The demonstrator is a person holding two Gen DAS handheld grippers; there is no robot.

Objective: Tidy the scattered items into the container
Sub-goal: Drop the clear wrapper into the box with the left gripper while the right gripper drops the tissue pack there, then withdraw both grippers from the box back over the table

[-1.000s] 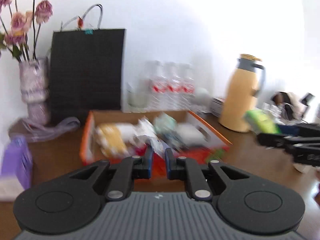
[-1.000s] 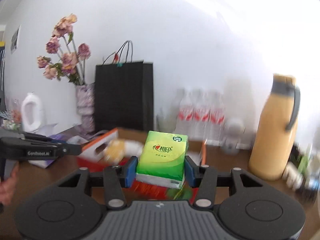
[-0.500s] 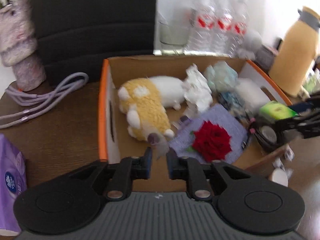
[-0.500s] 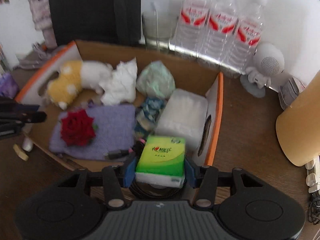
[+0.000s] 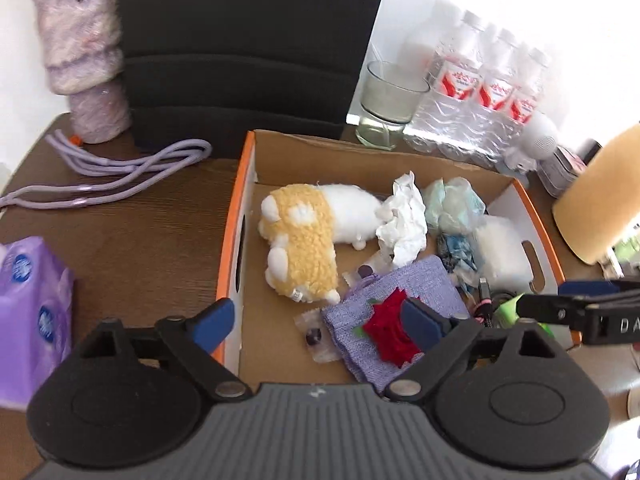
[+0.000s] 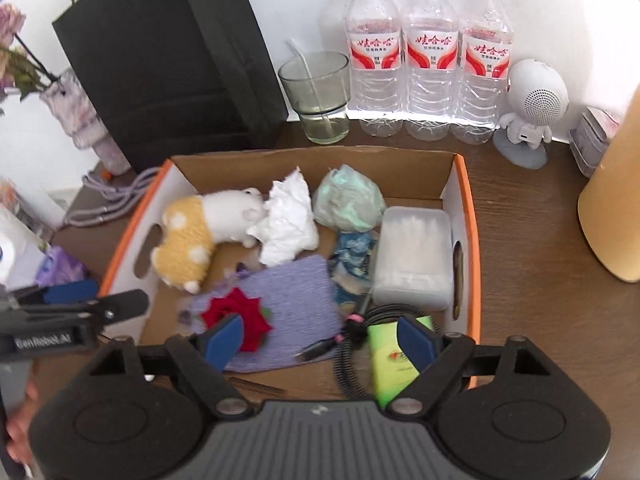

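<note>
The right hand-held gripper [image 6: 320, 338] is opening, pads clear of the green tissue pack [image 6: 390, 360] it carried a moment ago; the pack now lies in the cardboard box's [image 6: 464, 200] near right corner. The left hand-held gripper [image 5: 316, 320] is opening too, empty, its small packet [image 5: 316, 338] dropped inside. Both deliveries look done.
</note>
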